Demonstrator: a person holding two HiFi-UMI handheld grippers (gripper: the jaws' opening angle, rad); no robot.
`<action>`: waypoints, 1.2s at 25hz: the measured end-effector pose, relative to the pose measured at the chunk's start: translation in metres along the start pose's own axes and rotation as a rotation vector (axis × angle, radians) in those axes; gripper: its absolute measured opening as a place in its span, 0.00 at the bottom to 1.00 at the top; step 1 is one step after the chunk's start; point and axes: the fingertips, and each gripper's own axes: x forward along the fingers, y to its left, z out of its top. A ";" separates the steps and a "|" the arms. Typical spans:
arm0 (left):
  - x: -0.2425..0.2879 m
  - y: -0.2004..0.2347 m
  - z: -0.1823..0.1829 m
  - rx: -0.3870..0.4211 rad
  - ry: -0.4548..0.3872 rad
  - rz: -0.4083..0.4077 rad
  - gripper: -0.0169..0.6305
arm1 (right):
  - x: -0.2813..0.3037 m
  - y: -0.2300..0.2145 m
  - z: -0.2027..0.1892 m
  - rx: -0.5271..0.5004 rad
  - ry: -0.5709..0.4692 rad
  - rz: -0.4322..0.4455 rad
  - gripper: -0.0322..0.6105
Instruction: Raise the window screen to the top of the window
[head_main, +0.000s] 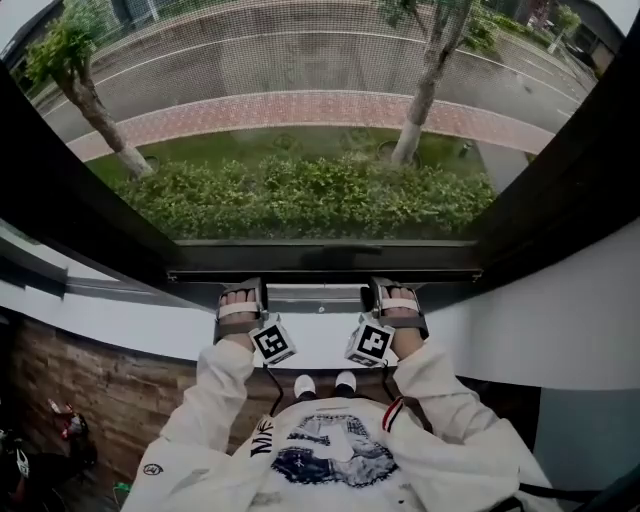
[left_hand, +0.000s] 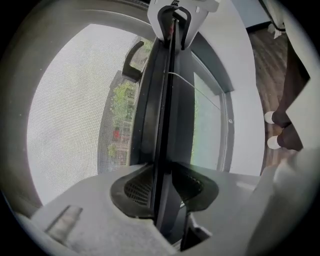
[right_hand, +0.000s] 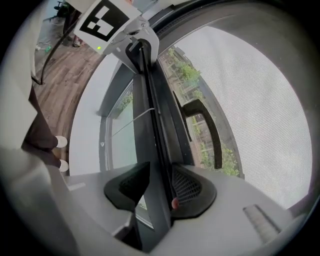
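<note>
The left gripper (head_main: 241, 303) and right gripper (head_main: 397, 300) are each clenched on the screen's bottom bar (head_main: 320, 262), one on either side of the bar's middle, probably so it lifts level. The mesh (head_main: 300, 60) stretches above the bar, which sits low, just above the sill (head_main: 130, 320).

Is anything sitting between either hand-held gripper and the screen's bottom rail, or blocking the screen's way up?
Nothing visible. The left hand-held gripper and right hand-held gripper are both shut on the black bottom rail of the grey mesh window screen. No obstruction shows above, though the window's top is out of view.
</note>
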 end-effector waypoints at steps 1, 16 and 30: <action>0.000 0.000 0.001 -0.006 -0.006 0.001 0.22 | 0.001 0.000 0.000 -0.002 0.003 -0.002 0.28; 0.001 -0.005 -0.005 0.005 -0.002 -0.030 0.23 | 0.008 0.009 -0.007 -0.036 0.033 0.008 0.37; 0.004 -0.014 -0.002 0.012 -0.006 -0.025 0.30 | 0.009 0.011 -0.007 -0.071 0.048 -0.001 0.33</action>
